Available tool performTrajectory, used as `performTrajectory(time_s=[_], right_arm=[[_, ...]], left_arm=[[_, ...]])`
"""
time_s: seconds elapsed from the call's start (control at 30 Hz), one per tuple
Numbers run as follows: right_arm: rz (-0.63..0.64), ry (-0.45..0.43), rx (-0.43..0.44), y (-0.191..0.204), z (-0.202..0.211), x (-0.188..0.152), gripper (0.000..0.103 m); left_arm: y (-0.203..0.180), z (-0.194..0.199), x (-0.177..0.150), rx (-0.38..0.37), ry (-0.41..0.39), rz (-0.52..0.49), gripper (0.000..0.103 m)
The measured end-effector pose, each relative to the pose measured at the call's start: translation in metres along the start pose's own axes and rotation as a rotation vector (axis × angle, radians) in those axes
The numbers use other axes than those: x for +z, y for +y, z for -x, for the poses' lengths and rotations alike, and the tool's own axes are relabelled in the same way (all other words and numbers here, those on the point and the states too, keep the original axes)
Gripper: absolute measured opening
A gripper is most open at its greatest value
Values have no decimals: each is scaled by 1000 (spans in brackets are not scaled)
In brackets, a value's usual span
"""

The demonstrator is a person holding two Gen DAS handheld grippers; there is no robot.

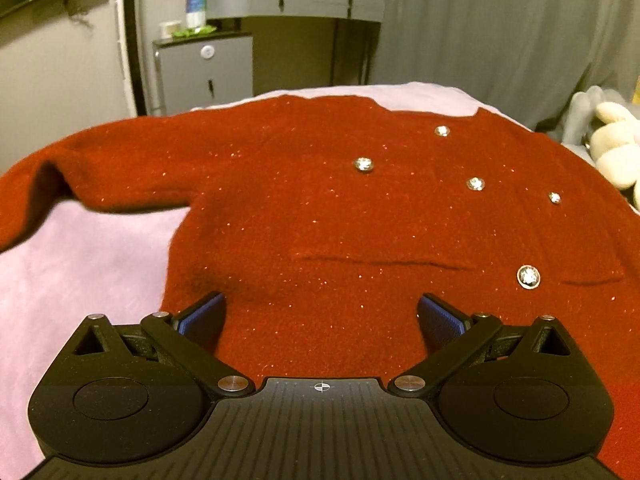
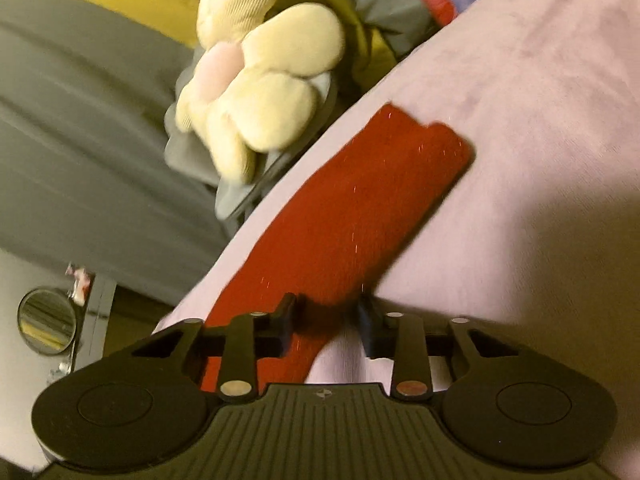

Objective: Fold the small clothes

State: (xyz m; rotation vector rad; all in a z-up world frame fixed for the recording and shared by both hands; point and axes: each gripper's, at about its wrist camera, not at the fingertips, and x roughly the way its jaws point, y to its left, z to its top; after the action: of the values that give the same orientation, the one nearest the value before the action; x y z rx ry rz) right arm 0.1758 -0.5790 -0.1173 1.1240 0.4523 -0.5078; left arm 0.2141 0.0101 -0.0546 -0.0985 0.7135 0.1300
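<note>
- Our left gripper (image 1: 320, 316) hung with its jaws wide apart over the hem of the red cardigan (image 1: 320, 208), gripping nothing.
- Our right gripper (image 2: 326, 320) stood partly open astride the right sleeve (image 2: 352, 204), apparently not yet clamped.
- The cardigan lay spread flat on the lilac blanket (image 1: 80, 272), right sleeve near the blanket's edge.
- We judged the knit soft, light and floppy, best pinched at cuff or hem, clear of its buttons (image 1: 528, 277).
- No containers showed.

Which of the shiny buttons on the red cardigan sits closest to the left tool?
The large silver rhinestone button lowest on the red knit cardigan, just beyond the open left tool; the other four lie farther up the front.
</note>
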Motion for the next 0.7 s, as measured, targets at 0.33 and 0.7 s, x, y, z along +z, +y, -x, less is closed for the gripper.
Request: performTrajectory(time_s=[0.33,0.7], right_arm=[[787,-236,-134,141,30,-54,9],[1533,72,219,247,42,-307,20]], left_arm=[[8,-4,2,-37,9,10,103],[19,0,2,-98,6,8,103]])
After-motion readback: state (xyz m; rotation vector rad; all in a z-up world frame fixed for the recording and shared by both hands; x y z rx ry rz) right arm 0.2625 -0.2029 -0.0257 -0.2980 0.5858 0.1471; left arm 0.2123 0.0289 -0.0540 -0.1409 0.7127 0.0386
